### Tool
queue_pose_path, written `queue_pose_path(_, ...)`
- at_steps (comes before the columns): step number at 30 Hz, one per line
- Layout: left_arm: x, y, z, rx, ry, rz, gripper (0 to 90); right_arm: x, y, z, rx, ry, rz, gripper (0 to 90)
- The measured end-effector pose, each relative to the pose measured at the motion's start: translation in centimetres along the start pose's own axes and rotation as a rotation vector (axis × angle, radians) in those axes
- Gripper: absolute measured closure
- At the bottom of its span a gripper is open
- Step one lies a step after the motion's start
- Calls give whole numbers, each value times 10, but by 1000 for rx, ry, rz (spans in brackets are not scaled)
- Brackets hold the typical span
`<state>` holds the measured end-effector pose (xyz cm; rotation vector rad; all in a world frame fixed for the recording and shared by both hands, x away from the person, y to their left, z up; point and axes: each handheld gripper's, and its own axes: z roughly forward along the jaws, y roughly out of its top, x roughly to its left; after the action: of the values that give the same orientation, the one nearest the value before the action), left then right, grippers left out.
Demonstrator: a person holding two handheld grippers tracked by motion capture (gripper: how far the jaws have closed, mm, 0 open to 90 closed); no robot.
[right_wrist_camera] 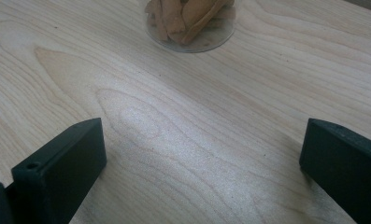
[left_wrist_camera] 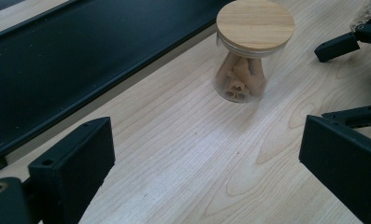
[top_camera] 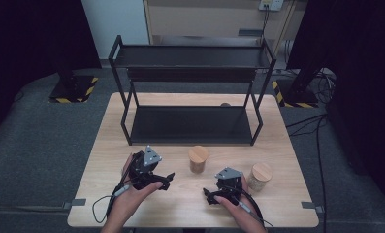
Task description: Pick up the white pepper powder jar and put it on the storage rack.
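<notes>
Both grippers [top_camera: 167, 181] [top_camera: 210, 196] low, wide apart

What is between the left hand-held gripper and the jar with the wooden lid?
Nothing. In the left gripper view, only bare wooden table lies between the open left hand-held gripper and the jar of pasta tubes.

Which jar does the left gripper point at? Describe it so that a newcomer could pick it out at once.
Start at the black metal two-tier shelf rack at the back of the light wooden table. Just in front of its lower shelf, near the middle, stands a small clear glass jar with a round wooden lid, holding tan tube-shaped pieces. The second wooden-lidded jar stands farther right, beside the right gripper.
</notes>
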<state>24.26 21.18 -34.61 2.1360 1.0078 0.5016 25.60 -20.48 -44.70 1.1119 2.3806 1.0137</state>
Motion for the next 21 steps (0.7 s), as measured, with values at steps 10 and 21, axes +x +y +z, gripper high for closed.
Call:
queue_pose_path(10,6,-1,-6,-7,12,-8,24,0,0,0,0,0,0,7)
queue_pose_path(21,13,1,-13,-16,21,-8,22,0,0,0,0,0,2,7)
